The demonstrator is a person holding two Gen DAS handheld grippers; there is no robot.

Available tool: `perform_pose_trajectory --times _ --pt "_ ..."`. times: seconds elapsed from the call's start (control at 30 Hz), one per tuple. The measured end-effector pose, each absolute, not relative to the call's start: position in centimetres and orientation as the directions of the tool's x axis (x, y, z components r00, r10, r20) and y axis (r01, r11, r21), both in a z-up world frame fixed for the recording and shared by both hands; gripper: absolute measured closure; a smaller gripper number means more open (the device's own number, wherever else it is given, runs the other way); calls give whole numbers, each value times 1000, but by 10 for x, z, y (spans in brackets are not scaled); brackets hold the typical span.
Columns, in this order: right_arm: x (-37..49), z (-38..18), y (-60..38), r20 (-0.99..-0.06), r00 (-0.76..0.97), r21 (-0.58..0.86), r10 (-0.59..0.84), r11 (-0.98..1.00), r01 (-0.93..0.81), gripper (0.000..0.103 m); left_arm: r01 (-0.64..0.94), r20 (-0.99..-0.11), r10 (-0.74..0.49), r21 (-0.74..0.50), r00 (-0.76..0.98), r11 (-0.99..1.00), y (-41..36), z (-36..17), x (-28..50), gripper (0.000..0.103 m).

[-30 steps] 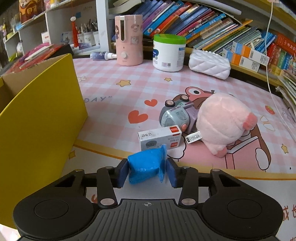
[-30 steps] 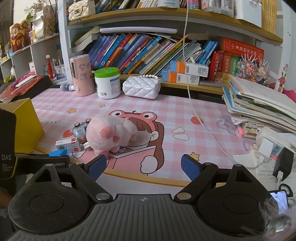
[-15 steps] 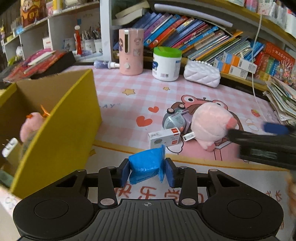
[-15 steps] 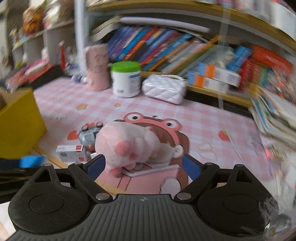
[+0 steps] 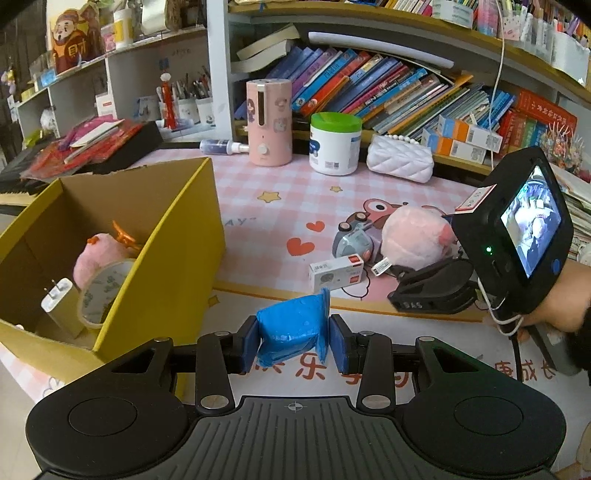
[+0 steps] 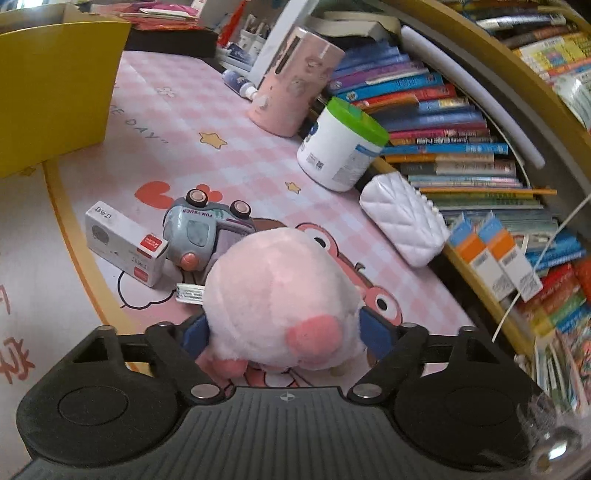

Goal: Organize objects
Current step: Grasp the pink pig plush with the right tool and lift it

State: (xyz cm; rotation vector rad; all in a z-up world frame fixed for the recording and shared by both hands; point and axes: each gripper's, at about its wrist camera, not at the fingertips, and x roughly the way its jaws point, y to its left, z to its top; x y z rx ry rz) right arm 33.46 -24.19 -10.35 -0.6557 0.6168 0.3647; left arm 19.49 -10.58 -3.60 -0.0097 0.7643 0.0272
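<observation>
A child's study corner at home

Beyond the jaws, a pink checked cartoon desk mat [image 5: 280, 206] runs to wooden shelves [image 5: 406, 33] crammed with leaning picture books [image 5: 369, 88]; pen cups [image 5: 188, 107] stand far left of the jaws, and a pink cartoon humidifier [image 5: 269, 122] ahead.

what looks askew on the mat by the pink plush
The toy car lies tipped on its side, wheels in the air, wedged between the plush and the small white box. Nothing else nearby looks tipped or spilled.
</observation>
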Motion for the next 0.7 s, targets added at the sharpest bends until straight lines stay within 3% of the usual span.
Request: perform_pose_trajectory --times 0.13,0.43,0.7 --pt "329 -91 -249 -629 766 -414 134 776 -476 38 -14 -681 8 -3 732 1000 -108 -32 191 65" --pt "284 -45 -270 -583 798 -214 154 918 -333 39 24 -653 -40 -34 756 999 -109 -26 179 65" --pt "236 -16 -296 -646 747 119 157 987 -105 38 38 -620 -71 -66 781 997 -97 -15 164 65"
